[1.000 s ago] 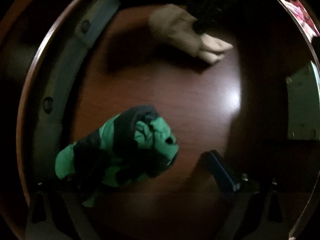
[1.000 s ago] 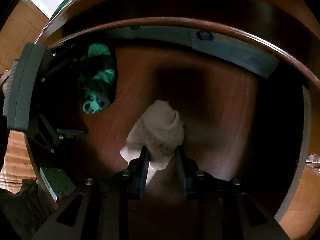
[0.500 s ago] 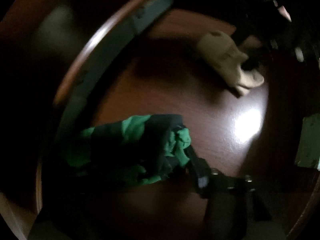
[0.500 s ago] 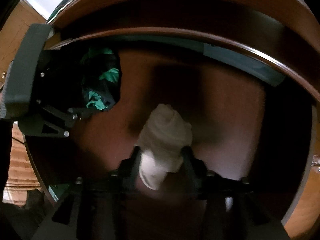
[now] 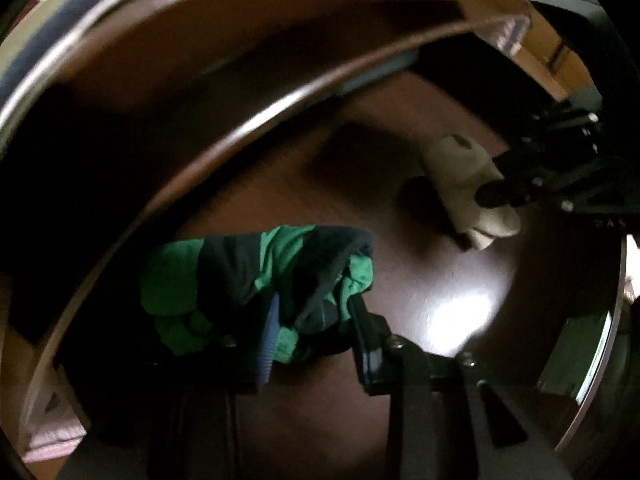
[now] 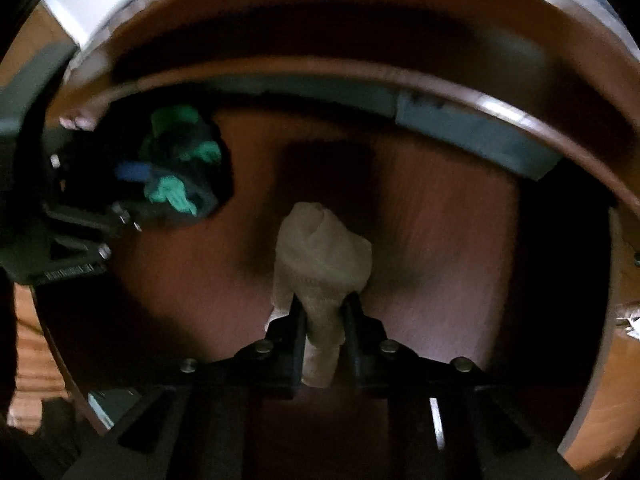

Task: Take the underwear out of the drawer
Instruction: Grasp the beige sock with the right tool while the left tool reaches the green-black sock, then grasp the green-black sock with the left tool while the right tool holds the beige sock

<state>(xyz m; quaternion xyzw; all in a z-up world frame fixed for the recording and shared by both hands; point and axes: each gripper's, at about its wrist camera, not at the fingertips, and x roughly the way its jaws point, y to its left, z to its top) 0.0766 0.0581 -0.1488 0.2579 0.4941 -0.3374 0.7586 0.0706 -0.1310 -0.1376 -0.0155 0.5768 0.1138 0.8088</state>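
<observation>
Drawer [image 5: 420, 288]: dark reddish wood, open; its curved rim arcs across the top and left of both views, with a grey strip along the inner wall. The bare floor between the two bundles is wide and glossy (one bright glare patch near the right side in the left wrist view).
Room to move: free floor lies around both bundles; the green one sits near the left wall, the beige one nearer the middle.
Left claw [image 5: 316, 320]: pointing steeply down into the drawer, its jaws closing, with green-and-black underwear [image 5: 256, 276] bunched between them and the blue pad pressed into the cloth.
Right claw [image 6: 322, 320]: also pointing steeply down, pressed together on a rolled beige underwear [image 6: 320, 256], whose lower end pokes out between the jaws.
Count: two claws, two bundles of underwear, one drawer (each claw grips one bundle inside it).
Spacing: the bundles lie well apart.
</observation>
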